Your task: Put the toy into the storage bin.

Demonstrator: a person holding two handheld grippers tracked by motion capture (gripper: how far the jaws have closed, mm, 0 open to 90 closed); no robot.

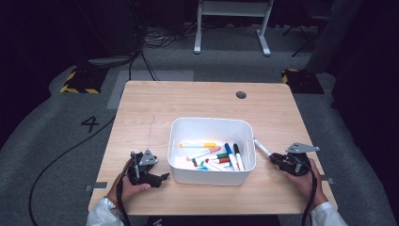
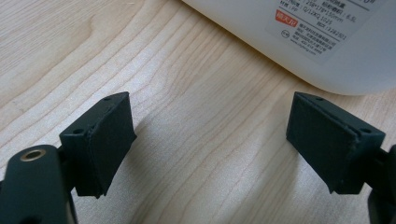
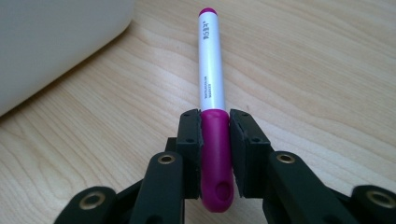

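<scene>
The right gripper (image 3: 215, 140) pinches a magenta-capped marker (image 3: 212, 74) lying on the worktop (image 1: 155, 101) just off the white bin's (image 1: 211, 125) three-o'clock wall, while the left gripper (image 2: 210, 140) stands spread over bare wood at the bin's eight o'clock

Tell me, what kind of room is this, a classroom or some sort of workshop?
Probably a lab or studio set up for recording, not a classroom. A lone wooden table stands on grey carpet, black-and-yellow hazard tape marks gear on the floor, cables trail behind, and the surroundings are kept dark.
</scene>
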